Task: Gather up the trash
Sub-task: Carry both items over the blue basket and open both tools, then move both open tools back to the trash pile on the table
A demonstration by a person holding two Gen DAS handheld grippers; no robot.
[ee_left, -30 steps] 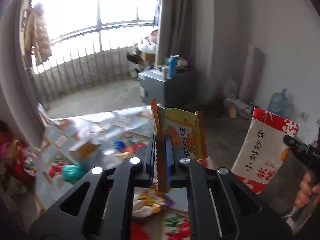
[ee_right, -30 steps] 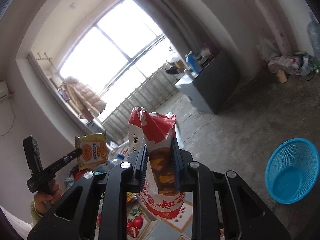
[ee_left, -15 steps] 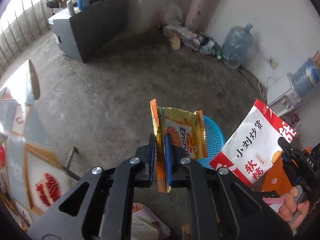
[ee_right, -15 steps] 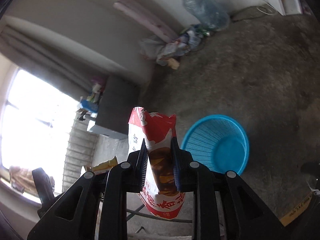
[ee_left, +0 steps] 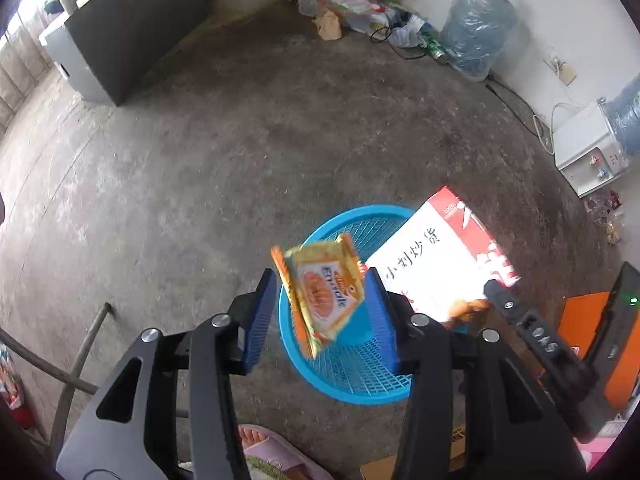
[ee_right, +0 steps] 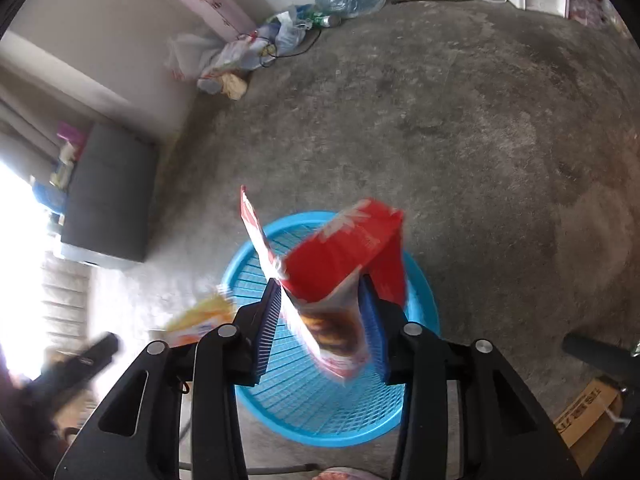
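My left gripper (ee_left: 322, 308) is open above the blue mesh basket (ee_left: 352, 376). A yellow-orange snack wrapper (ee_left: 322, 296) hangs loose between its spread jaws, blurred, over the basket. My right gripper (ee_right: 320, 320) is open too, above the same basket (ee_right: 288, 404). A red and white snack bag (ee_right: 340, 280) sits loose and blurred between its jaws. That bag also shows in the left wrist view (ee_left: 436, 268), beside the right gripper's tip (ee_left: 496, 296). The yellow wrapper shows at the left in the right wrist view (ee_right: 200, 320).
The basket stands on a bare concrete floor (ee_left: 240, 140). A grey cabinet (ee_left: 128, 36) is at the back left. A water jug (ee_left: 476, 28) and bagged clutter (ee_left: 360, 12) lie along the far wall. An orange box (ee_left: 580, 320) and a cardboard box (ee_right: 588, 412) sit near the basket.
Both grippers have opened over the basket. The yellow wrapper and the red and white bag have come free of the jaws and are dropping toward the basket. Both views tilted further down.
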